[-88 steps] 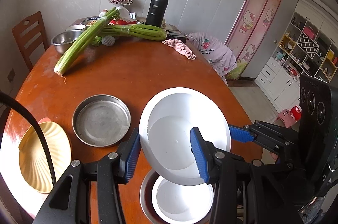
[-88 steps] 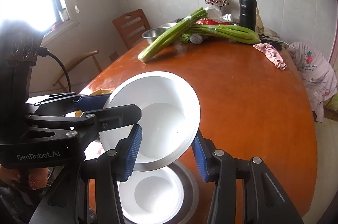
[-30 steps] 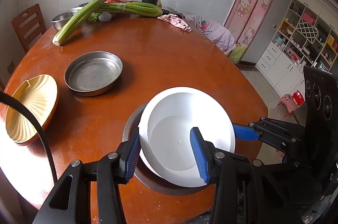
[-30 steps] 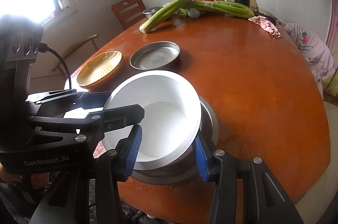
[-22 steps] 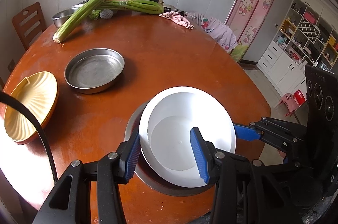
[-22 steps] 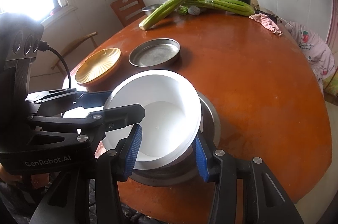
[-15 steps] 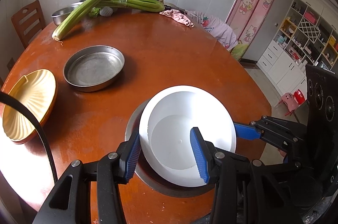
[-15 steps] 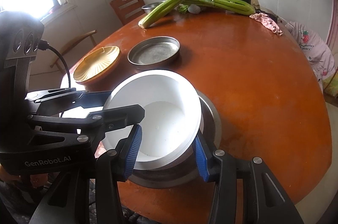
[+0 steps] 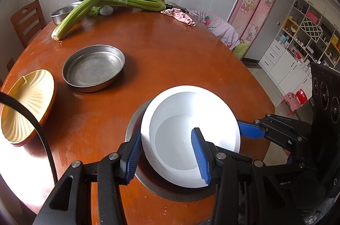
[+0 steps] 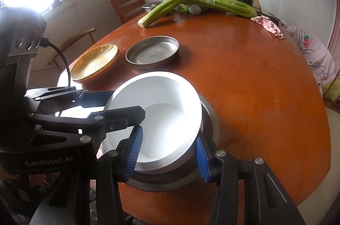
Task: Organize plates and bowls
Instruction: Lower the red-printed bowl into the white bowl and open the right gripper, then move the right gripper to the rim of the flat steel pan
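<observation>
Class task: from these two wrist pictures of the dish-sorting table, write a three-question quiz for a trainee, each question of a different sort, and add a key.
1. True or false: both the left gripper and the right gripper grip the rim of the white bowl.
2. Multiple choice: the white bowl sits above
A. the yellow shell-shaped plate
B. the empty steel pan
C. a steel dish near the table's edge
3. Fill in: the long green stalks at the far side of the table are ____.

Key: 1 true; 2 C; 3 celery.
</observation>
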The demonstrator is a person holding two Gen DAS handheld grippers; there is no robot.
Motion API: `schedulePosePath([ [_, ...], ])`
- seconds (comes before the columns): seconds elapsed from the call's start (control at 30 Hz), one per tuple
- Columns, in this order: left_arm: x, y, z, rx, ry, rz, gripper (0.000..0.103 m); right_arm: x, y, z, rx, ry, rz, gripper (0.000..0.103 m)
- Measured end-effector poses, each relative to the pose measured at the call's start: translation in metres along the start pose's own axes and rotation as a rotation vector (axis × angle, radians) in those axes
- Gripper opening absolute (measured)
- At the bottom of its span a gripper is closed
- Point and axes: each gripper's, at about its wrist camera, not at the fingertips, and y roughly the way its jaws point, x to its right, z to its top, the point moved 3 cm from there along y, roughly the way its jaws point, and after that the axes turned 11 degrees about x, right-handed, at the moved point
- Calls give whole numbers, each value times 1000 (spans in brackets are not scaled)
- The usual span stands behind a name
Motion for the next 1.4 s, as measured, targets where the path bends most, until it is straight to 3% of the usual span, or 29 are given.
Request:
schedulePosePath([
  [0.97, -10, -7, 4, 17, -18, -2, 47, 13, -8, 7, 20, 27, -13, 50],
  [1.1, -20, -12, 9, 17, -39, -8, 47, 18, -12, 20, 39, 42, -13, 50],
  [1.4, -68, -21, 49, 34, -98, 62, 47, 14, 8, 80, 38, -5, -3, 50],
])
